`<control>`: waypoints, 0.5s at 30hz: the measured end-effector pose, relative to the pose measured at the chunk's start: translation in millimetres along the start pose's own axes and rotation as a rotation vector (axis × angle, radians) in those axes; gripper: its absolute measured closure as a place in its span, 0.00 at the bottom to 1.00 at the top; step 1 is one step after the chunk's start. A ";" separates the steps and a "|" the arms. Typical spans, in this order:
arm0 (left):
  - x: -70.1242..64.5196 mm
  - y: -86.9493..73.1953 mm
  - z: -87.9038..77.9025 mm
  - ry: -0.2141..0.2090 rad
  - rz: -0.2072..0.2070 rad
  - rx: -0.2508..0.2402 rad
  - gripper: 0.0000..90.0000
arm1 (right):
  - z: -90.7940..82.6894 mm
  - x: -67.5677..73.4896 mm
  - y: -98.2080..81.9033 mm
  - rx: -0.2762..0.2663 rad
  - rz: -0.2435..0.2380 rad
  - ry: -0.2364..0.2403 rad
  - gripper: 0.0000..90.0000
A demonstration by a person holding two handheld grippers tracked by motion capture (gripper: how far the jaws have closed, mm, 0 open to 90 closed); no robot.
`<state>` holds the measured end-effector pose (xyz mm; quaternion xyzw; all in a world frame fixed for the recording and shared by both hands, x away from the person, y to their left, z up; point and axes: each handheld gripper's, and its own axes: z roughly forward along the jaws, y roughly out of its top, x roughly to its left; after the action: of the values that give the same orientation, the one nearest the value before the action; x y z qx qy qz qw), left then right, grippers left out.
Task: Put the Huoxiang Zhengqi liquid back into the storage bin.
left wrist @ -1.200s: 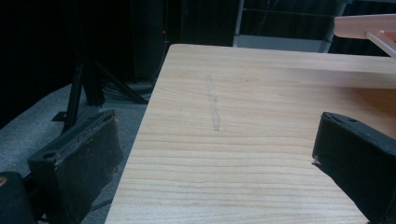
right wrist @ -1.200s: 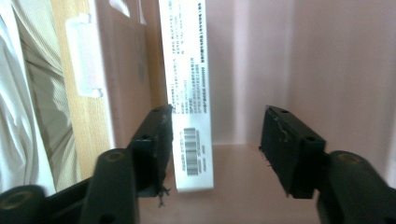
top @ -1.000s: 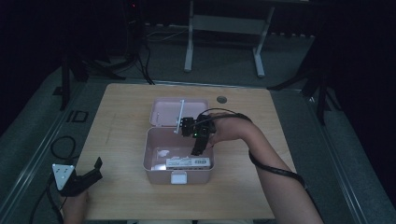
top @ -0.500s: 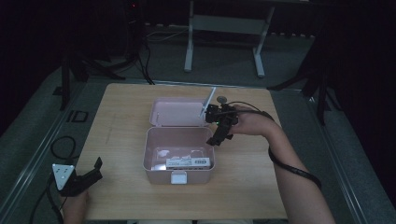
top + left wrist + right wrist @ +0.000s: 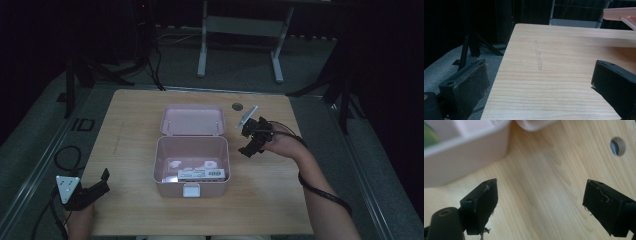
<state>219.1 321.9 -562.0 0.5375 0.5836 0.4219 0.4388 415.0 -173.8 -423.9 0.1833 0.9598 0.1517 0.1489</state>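
Right gripper [image 5: 248, 145] just right of open pink box [image 5: 192, 172], jaws just opened wide, empty. Left gripper [image 5: 95, 185] at tabletop's [image 5: 135, 115] front-left corner, apparently wide, empty.

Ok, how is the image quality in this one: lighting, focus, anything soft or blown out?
High view: dim overall, dark surroundings, the table lit, the pink box readable, the right gripper small and dark. Left gripper view: sharp wood grain mid-frame, near black fingers slightly soft, background nearly black. Right gripper view: brighter, fingers and grain crisp, box wall at top left soft and pale; no strong glare.
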 end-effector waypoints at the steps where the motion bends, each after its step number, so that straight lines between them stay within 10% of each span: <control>1: 0.1 0.0 0.0 -0.001 0.001 0.001 0.02 | 3.1 -0.3 -3.6 -0.002 0.007 -0.006 0.14; 15: 0.4 0.0 -0.2 -0.004 -0.001 0.000 0.02 | 42.5 3.1 -52.6 -0.018 0.069 -0.096 0.14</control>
<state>218.9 322.3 -562.0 0.5381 0.5829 0.4207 0.4401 410.7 -209.2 -481.5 0.2219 0.9433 0.1562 0.1910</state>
